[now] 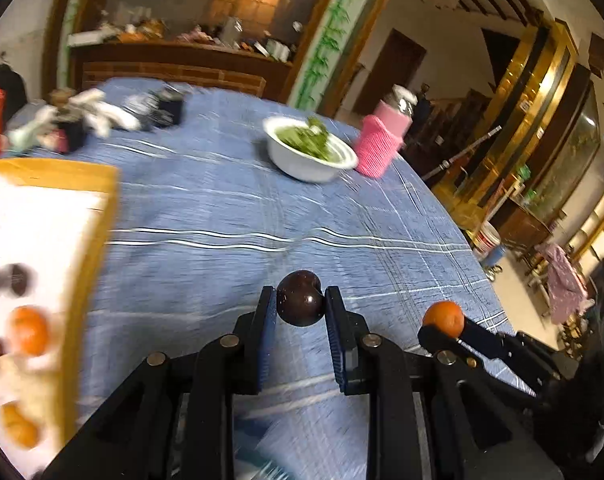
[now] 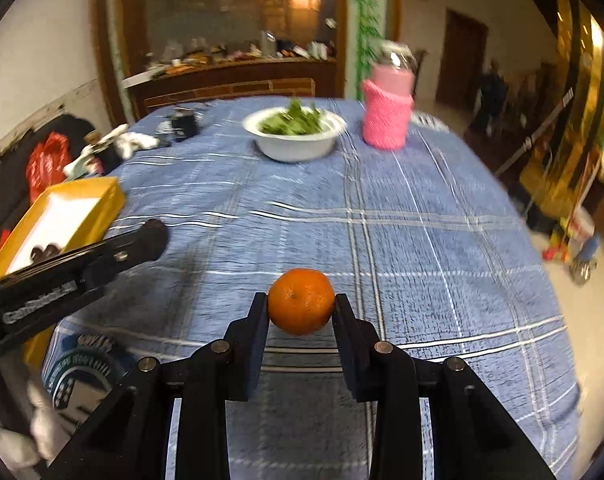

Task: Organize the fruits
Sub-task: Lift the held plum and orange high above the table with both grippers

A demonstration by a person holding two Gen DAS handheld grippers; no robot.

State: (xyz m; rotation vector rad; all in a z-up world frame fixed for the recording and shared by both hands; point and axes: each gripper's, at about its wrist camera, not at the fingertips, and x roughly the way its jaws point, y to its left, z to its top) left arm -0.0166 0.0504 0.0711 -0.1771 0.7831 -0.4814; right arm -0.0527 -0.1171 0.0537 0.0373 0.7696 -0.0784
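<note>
Left tongs [image 1: 300, 306] pinching glossy plum [image 1: 300, 298], right tongs [image 2: 300, 306] round tangerine [image 2: 301, 301]

We see a dark, glossy plum [image 1: 300, 298] pinched between our left gripper [image 1: 300, 305] pads, lifted off the blue cloth. A mandarin [image 2: 301, 301], matte orange with stem dimple facing us, sits clamped in our right gripper [image 2: 301, 308], also off the cloth. The yellow-rimmed box [image 1: 98, 216] with white floor lies on our left; inside it we see two dark plums [image 1: 6, 279], a mandarin [image 1: 29, 330] and more orange fruit [image 1: 20, 426], all blurred.
</note>
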